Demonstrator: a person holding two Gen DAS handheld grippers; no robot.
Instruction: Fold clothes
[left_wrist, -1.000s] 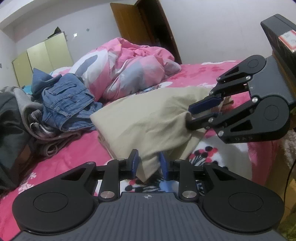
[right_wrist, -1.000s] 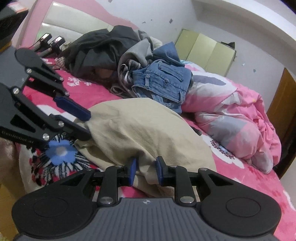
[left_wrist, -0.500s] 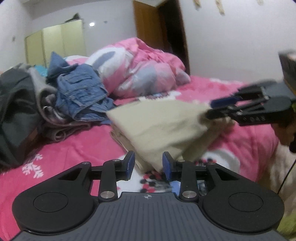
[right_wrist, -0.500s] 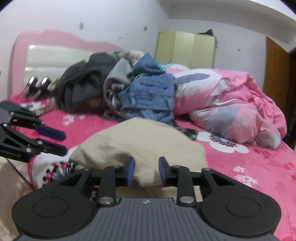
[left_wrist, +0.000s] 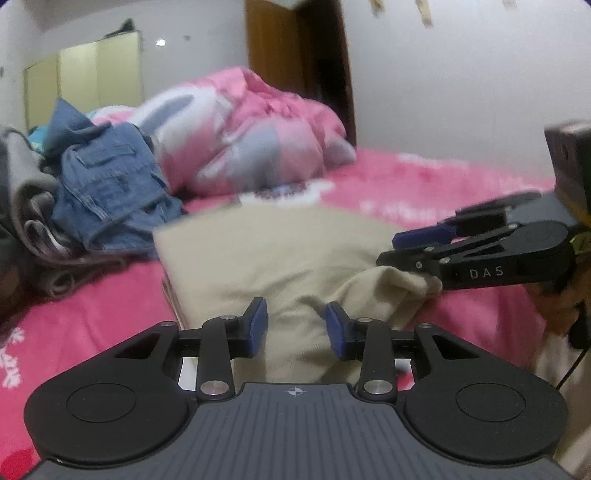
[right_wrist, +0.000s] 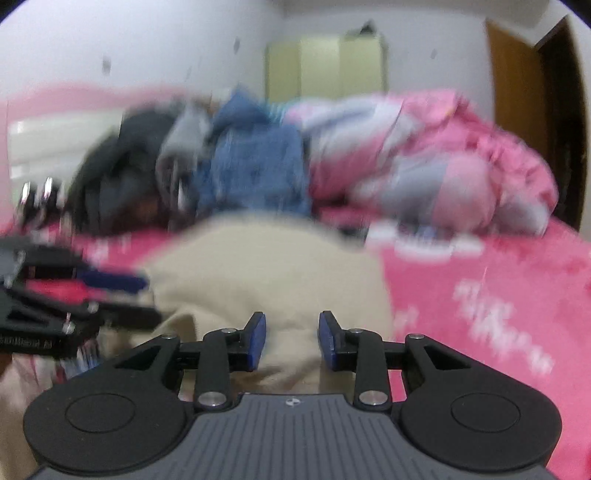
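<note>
Beige cloth (left_wrist: 280, 258) lies folded on the pink bed (left_wrist: 443, 192) before us, its near edge reaching down between our two tools. We hold the left tool (left_wrist: 296, 326) with its blue pads (left_wrist: 258, 325) spread wide and nothing gripped; the cloth simply shows in the gap. Our right tool (left_wrist: 388, 251) comes in from the side (seen from the left wrist), its fingers parted a little, just beside a raised fold of the beige cloth; in its own blurred view the pads stand well apart and empty. Behind the cloth, a blue denim garment (left_wrist: 107, 192) rests on a heap of grey and dark clothes (left_wrist: 26, 206), with a pink quilt (left_wrist: 251, 133) bunched beside it.
</note>
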